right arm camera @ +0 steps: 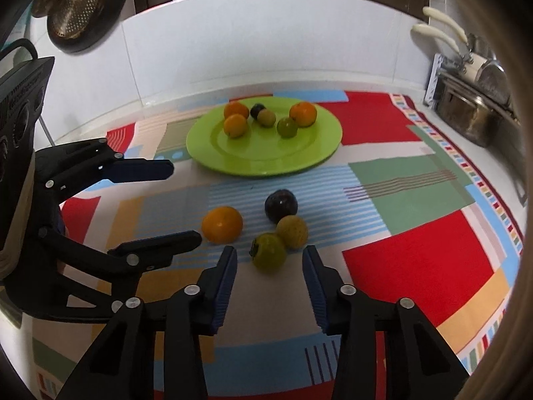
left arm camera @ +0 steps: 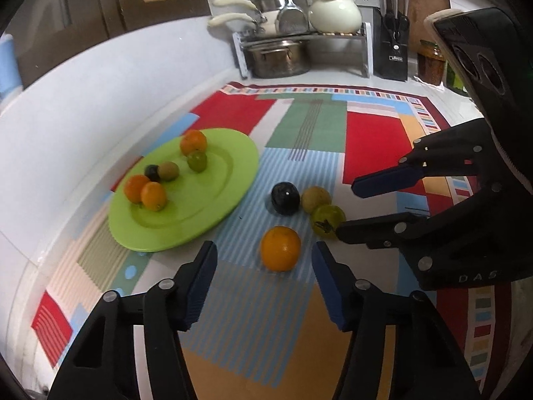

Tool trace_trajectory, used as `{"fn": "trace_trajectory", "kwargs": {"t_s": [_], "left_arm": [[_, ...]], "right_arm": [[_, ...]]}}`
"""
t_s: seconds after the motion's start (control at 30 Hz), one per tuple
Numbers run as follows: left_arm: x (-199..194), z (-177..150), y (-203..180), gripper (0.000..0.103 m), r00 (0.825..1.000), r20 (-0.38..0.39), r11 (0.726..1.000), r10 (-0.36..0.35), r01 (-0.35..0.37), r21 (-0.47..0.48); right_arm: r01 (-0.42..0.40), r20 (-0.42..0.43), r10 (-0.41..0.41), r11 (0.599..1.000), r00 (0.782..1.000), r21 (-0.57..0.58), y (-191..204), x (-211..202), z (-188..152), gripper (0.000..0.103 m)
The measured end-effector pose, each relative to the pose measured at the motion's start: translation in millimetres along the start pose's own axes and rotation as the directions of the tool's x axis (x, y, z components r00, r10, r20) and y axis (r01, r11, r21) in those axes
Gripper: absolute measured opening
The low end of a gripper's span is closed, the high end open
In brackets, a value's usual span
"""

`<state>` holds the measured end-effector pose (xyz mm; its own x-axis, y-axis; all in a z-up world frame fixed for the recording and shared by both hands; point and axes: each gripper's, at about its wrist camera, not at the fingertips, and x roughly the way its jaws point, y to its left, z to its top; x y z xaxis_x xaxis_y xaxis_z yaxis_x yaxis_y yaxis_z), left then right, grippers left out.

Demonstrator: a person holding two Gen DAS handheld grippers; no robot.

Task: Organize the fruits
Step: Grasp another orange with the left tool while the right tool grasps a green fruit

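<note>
A green plate [left arm camera: 213, 200] [right arm camera: 309, 156] holds several small fruits: oranges, a dark plum, a brownish fruit and a green one. On the mat lie an orange [left arm camera: 280, 248] [right arm camera: 222, 224], a dark plum [left arm camera: 284, 198] [right arm camera: 280, 205], a tan fruit [left arm camera: 316, 199] [right arm camera: 292, 231] and a green persimmon [left arm camera: 328, 221] [right arm camera: 269, 252]. My left gripper [left arm camera: 265, 256] [right arm camera: 185, 200] is open, its jaws either side of the orange, just short of it. My right gripper [right arm camera: 269, 263] [left arm camera: 346, 210] is open, its jaws either side of the green persimmon.
A colourful patchwork mat [left arm camera: 309, 133] covers the counter. A rack with pots [left arm camera: 283, 56] and a white pot, a knife block [left arm camera: 391, 46] and a jar [left arm camera: 431, 63] stand at the back by a white wall. A strainer [right arm camera: 78, 6] hangs at upper left in the right wrist view.
</note>
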<state>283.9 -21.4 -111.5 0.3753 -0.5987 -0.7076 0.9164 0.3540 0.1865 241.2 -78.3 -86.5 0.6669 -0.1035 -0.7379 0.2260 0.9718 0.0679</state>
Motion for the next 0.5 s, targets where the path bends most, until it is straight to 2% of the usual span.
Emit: {"fn": "trace_trajectory", "kwargs": {"t_s": [0.1,0.43,0.5], "left_arm": [[8,-1,2,0.048,0.999,-0.02,0.999,-0.031,0.031,-0.01],[22,-3,4,0.045,0.996,-0.043,0.997,-0.076,0.074,-0.03],[24,-3,5,0.042,0.996,-0.046,0.996,-0.083,0.081,-0.038]], "right_arm": [[-0.01,-0.015,0.01,1.0,1.0,0.002,-1,5,-1,0.041],[-0.037,-0.055,0.038,0.999,0.998,0.014,-4,22,-2,0.037],[-0.041,-0.06,0.042,0.999,0.997,0.018,-5,25,-2,0.037]]}}
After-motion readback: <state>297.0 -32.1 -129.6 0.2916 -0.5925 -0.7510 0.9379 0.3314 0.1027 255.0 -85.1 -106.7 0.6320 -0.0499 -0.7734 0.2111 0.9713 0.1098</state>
